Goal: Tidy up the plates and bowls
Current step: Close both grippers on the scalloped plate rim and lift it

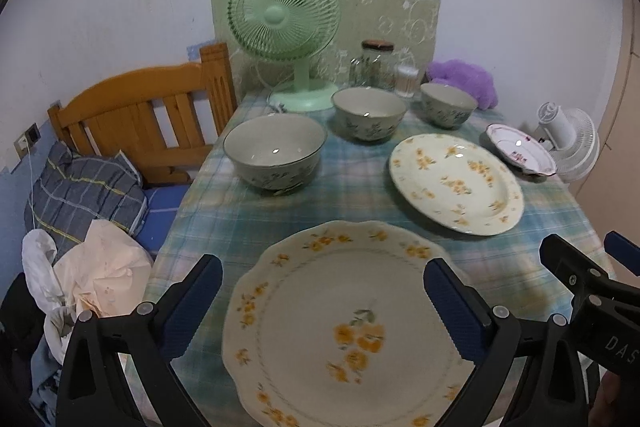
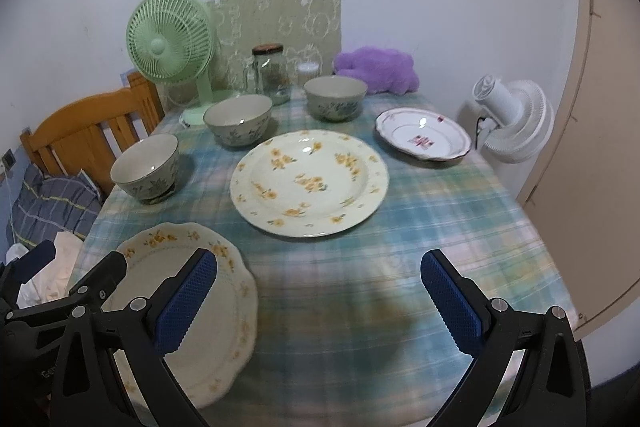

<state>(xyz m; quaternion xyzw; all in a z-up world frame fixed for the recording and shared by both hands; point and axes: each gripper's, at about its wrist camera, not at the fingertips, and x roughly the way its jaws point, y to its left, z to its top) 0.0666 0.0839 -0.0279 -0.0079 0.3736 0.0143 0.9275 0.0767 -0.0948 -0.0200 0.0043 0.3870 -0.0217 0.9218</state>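
Note:
A scalloped plate with yellow flowers [image 1: 352, 327] lies at the table's near edge; it also shows in the right wrist view [image 2: 216, 311]. My left gripper [image 1: 320, 299] is open and hovers over it, holding nothing. My right gripper [image 2: 318, 295] is open and empty above bare cloth to its right. A round yellow-flowered plate [image 1: 456, 183] [image 2: 310, 183] lies mid-table. A small pink-patterned plate [image 1: 520, 151] [image 2: 424, 139] lies at the right. Three grey-green bowls [image 1: 276, 151] [image 1: 368, 113] [image 1: 448, 105] stand in a row behind; they also show in the right wrist view [image 2: 146, 167] [image 2: 238, 119] [image 2: 335, 97].
A green fan [image 1: 284, 23], a glass jar [image 1: 376, 65] and a purple plush [image 1: 464, 81] stand at the back of the checked tablecloth [image 2: 420, 227]. A white fan [image 2: 512, 119] is off the right edge. A wooden bed frame [image 1: 148, 119] with bedding and bags lies left.

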